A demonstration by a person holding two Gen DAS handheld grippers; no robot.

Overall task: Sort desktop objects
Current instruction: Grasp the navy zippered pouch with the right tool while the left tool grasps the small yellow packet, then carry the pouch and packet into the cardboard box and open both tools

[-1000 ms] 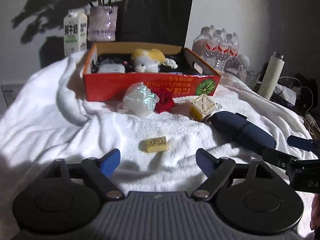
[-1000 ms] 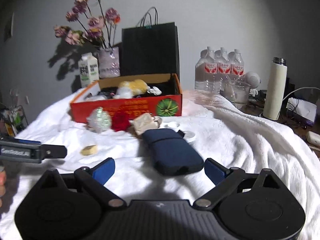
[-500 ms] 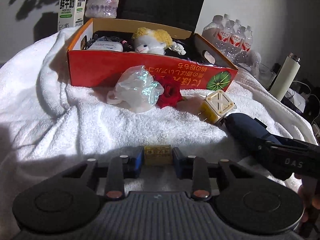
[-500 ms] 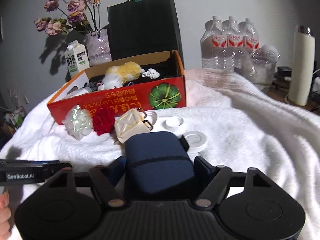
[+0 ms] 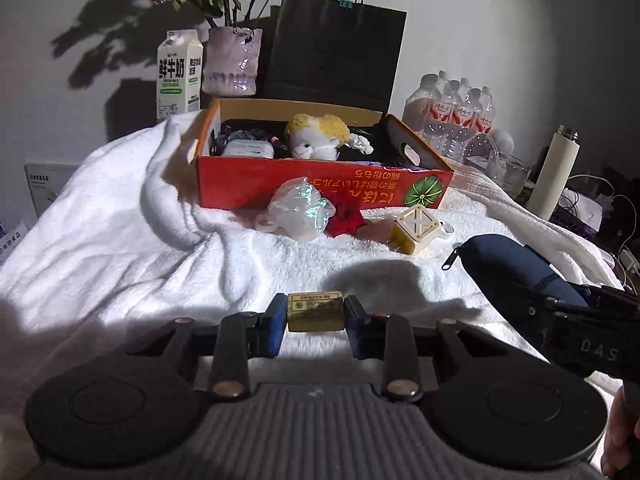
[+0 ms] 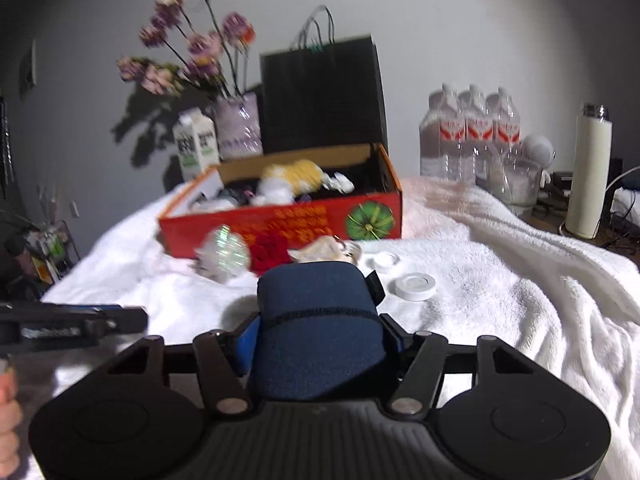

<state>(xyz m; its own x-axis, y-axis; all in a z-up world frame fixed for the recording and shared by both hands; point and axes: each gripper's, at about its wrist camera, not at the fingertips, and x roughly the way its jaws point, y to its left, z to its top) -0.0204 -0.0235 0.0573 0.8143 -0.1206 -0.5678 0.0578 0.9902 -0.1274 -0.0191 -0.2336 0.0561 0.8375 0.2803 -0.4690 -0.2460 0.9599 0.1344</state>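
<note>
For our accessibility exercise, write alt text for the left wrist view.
The left gripper is shut on a small yellow block above a white towel. Beyond it stands an open red box holding a plush toy; at right, the other gripper holds a navy pouch.

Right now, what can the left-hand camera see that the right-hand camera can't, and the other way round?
Only the left wrist view shows the small yellow block pinched in the left gripper, and the pouch's zipper pull. Only the right wrist view shows two white round lids on the towel and the right gripper clamping the pouch. Both show the navy pouch, red box, plush toy and black bag.
</note>
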